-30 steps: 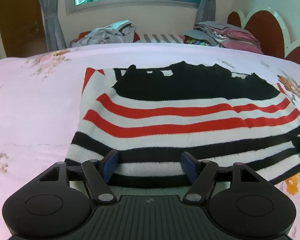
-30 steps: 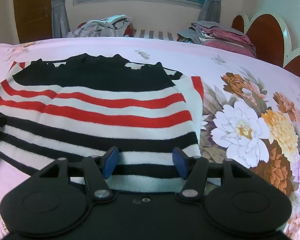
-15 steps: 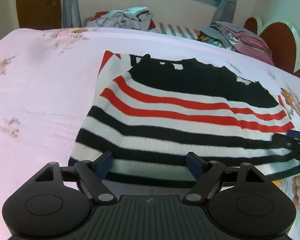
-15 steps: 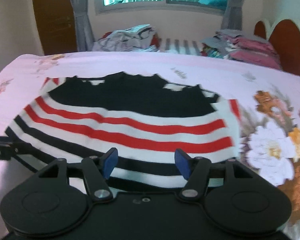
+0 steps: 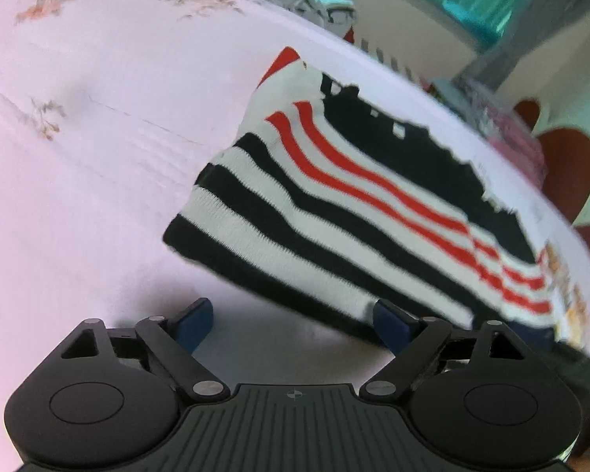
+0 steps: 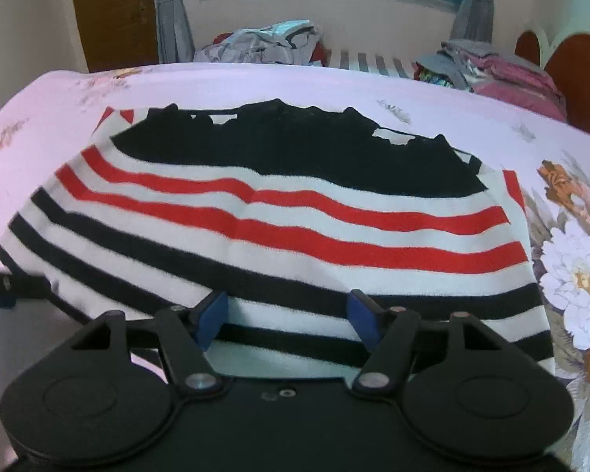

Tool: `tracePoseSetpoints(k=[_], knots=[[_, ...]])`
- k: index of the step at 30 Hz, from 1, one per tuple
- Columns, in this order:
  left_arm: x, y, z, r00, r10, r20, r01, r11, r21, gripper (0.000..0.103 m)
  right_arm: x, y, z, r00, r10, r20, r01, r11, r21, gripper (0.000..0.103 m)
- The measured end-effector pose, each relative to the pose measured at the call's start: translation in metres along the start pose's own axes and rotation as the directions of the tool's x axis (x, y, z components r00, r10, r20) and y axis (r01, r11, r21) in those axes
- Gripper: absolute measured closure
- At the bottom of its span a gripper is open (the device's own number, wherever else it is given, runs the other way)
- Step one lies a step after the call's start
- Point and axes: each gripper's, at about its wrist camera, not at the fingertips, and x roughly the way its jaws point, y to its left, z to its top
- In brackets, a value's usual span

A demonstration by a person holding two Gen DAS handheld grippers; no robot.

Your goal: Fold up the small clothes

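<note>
On the pink bed [image 6: 255, 82] the striped sweater [image 6: 279, 212] lies flat, apparently folded once, further folds left. Left gripper [image 5: 291, 324] and right gripper [image 6: 289, 316], jaws just widened, hold nothing at its near edge.

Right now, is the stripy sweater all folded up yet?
Partly. The sweater already lies as a neat folded rectangle on the bed. Nothing is in hand: the left gripper and right gripper have just been opening, their fingers clear of the cloth. Another fold may remain.

Ribbed knit sweater [image 6: 295, 212]; smooth cotton bedsheet [image 5: 78, 157]; matt plastic claw [image 6: 289, 314].
</note>
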Motion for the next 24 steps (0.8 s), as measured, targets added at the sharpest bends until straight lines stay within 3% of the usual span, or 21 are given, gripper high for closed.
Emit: tracePoseSetpoints(k=[5,9,14,15,20,24], knots=[[0.014,0.008,0.006,0.988,-0.152,0.03,0.154,0.976,-0.156,0.015,-0.01,0.001,0.014,0.999,0.002,0.044,-0.003,1.0,0.016,0.035],[0.032,0.007,0.013,0.978,-0.196,0.066,0.205,0.959,-0.195,0.015,-0.008,0.001,0.03,0.998,0.006,0.064,-0.009,0.999,0.048,0.035],[0.052,0.014,0.027,0.957,-0.259,0.131,0.286,0.918,-0.275,0.018,0.007,0.002,0.047,0.998,-0.023,0.066,0.018,0.997,0.073,0.035],[0.054,0.014,0.027,0.954,-0.26,0.147,0.292,0.914,-0.282,0.021,0.011,0.004,0.049,0.997,-0.032,0.067,0.027,0.997,0.073,0.035],[0.073,0.016,0.029,0.951,-0.235,0.199,0.288,0.905,-0.312,0.063,0.039,0.014,0.044,0.998,-0.068,0.012,0.067,0.996,0.05,0.034],[0.08,0.016,0.031,0.951,-0.232,0.206,0.288,0.906,-0.309,0.075,0.043,0.02,0.04,0.995,-0.094,0.024,0.094,0.995,0.031,0.031]])
